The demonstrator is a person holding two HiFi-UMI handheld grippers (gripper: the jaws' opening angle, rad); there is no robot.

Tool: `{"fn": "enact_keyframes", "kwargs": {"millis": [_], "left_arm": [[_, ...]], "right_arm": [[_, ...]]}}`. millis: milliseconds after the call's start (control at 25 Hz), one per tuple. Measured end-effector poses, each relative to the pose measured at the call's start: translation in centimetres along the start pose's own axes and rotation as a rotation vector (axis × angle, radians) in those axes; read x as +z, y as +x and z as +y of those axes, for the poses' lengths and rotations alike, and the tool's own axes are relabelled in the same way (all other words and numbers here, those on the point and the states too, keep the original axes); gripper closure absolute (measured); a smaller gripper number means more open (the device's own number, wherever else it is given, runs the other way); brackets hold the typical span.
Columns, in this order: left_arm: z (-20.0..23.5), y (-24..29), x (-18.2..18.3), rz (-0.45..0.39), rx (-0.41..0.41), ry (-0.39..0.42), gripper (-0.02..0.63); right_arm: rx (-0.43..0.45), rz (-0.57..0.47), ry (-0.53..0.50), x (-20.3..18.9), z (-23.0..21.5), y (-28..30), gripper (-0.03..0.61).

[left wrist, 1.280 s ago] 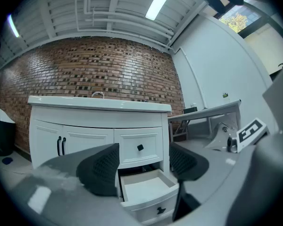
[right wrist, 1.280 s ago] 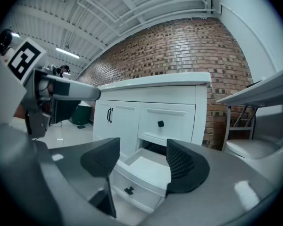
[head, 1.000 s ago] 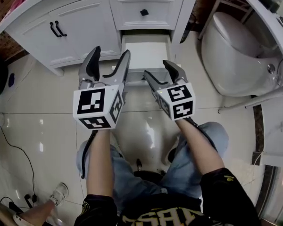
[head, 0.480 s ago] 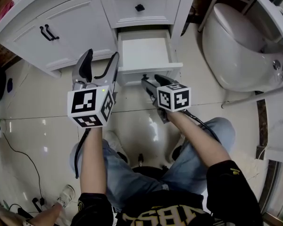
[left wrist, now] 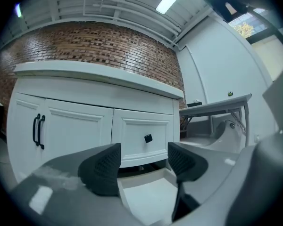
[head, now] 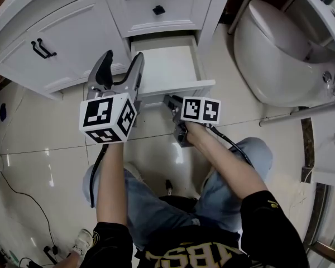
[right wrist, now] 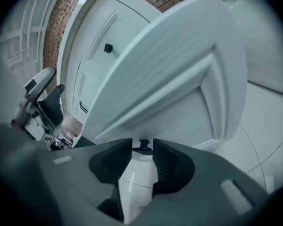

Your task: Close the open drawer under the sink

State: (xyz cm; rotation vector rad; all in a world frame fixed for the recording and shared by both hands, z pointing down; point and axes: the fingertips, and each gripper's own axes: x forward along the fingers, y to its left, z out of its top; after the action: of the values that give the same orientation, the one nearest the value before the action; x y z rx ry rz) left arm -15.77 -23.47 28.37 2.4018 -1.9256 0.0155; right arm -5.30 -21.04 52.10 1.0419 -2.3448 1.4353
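The white drawer under the sink counter stands pulled out, its inside bare. My right gripper is low at the drawer front, and its jaws are closing tight on the small black knob, which sits between the pads. My left gripper hovers open beside the drawer's left side with nothing between its fingers. In the left gripper view my left gripper points level at the cabinet, with the open drawer just below.
A shut upper drawer with a black knob sits above the open one. Cabinet doors with black handles are to the left. A white toilet stands close on the right. The person's knees are on the tiled floor.
The right gripper sank to the drawer front, rolled, and went from open to shut on the knob. The left gripper moved forward beside the drawer, staying open.
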Motion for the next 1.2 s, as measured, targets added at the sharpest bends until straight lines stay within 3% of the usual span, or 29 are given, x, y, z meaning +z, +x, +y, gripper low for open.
{"fn": "enact_keyframes", "kwargs": {"millis": [280,560,720,1040,1200], "left_arm": [[1.7,3.9,-0.4,-0.016,-0.015,-0.079,0.302],[3.1,5.4,-1.1,-0.016,0.012,-0.072,0.302],[4.1,6.0,-2.4,0.022,0.034,-0.025,0.302],[6.7,6.9,-4.1,0.071,0.073,-0.035,0.302],[7.0,6.3,-4.3,0.091,0.066,0.0,0.302]], "right_arm": [[0.089,-0.019,-0.006,1.9,0.0,1.6,0.439],[0.061,-0.079,0.012,6.7,-0.9,4.8,0.439],[0.061,-0.114,0.013,10.0,-1.4,7.3,0.439],[0.077,-0.266,0.023,17.3,-2.6,12.2,0.439],[-0.008,-0.296,-0.033,17.9,-2.2,12.8,0.427]]}}
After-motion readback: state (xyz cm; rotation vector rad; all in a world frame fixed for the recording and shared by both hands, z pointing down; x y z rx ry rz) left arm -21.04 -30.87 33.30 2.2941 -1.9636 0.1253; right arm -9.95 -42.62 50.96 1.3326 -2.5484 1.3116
